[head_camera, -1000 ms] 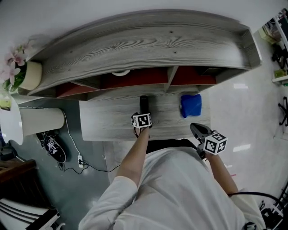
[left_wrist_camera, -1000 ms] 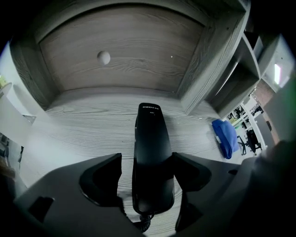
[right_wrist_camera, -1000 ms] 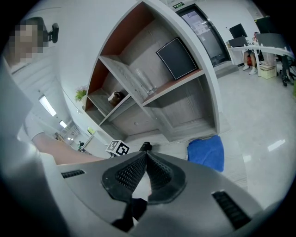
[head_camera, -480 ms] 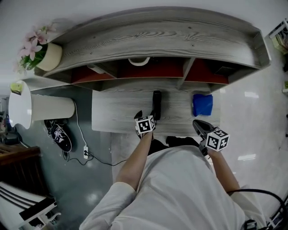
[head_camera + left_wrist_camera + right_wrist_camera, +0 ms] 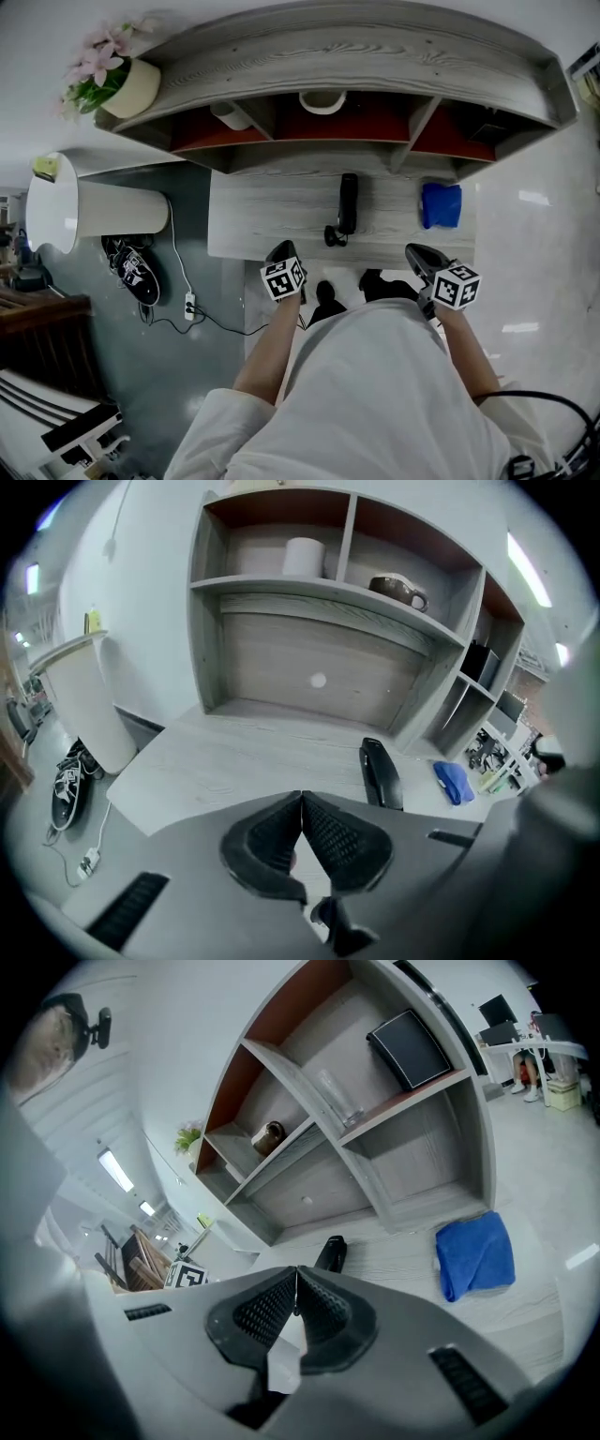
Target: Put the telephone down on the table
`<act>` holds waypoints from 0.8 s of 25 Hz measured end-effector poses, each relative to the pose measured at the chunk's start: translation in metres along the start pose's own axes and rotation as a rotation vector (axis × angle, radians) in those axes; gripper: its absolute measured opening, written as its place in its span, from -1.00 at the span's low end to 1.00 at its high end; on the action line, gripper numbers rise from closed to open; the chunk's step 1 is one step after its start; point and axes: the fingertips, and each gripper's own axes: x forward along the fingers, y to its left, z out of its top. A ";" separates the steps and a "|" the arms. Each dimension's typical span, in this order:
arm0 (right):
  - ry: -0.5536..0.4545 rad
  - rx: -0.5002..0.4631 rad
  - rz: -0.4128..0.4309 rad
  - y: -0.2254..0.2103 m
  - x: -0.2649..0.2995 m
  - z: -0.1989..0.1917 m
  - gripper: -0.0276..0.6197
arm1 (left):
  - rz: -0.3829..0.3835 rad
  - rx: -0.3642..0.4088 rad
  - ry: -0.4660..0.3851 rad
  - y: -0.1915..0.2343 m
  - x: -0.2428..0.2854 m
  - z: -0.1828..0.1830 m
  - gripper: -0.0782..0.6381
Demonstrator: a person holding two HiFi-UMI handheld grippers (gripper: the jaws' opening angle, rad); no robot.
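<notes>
Room: grey floor (image 5: 187, 375) on the left, glossy pale floor on the right, white wall behind the furniture.
Shelf unit: curved grey wood-grain hutch (image 5: 375, 56) with red-backed compartments, standing at the back of the table.
Table: grey wood-grain top (image 5: 272, 220), below and in front of the shelves.
Person: white-shirted torso (image 5: 375, 394) at the table's front edge, one arm out to each gripper.
Side table: round and white (image 5: 52, 204), left of the table, with dark shoes (image 5: 136, 272) and a power strip (image 5: 189, 306) on the floor beside it.
Plant: pink flowers in a cream pot (image 5: 131, 87) on the left end of the hutch top.
Blue cloth: crumpled (image 5: 441, 205) at the right end of the table, apart from the handset.
Telephone: black handset (image 5: 348, 202) lying flat near the middle of the table, its long side pointing toward the shelves, left of the cloth; neither gripper touches it.
Left gripper: (image 5: 282, 249) at the front edge of the table, short of the telephone; jaws meet tip to tip (image 5: 301, 796) with nothing between them.
Right gripper: (image 5: 414, 253) at the front edge near the right end; jaws likewise pressed together and empty (image 5: 297, 1272).
Shelf contents: white roll (image 5: 304, 557) in the left compartment, dark mug (image 5: 398, 590) in the middle one, black box (image 5: 408, 1049) in the right one.
</notes>
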 end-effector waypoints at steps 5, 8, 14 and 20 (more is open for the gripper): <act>-0.020 -0.001 -0.013 0.036 0.002 -0.018 -0.86 | -0.075 -0.057 -0.020 0.044 -0.044 -0.021 -0.75; -0.039 -0.012 -0.035 0.053 -0.001 -0.029 -0.86 | -0.115 -0.097 -0.007 0.067 -0.064 -0.033 -0.76; -0.116 -0.013 -0.101 0.088 -0.016 -0.053 -0.86 | -0.223 -0.154 -0.019 0.096 -0.099 -0.045 -0.76; -0.193 -0.035 -0.161 0.127 -0.035 -0.087 -0.86 | -0.363 -0.167 -0.016 0.100 -0.123 -0.055 -0.76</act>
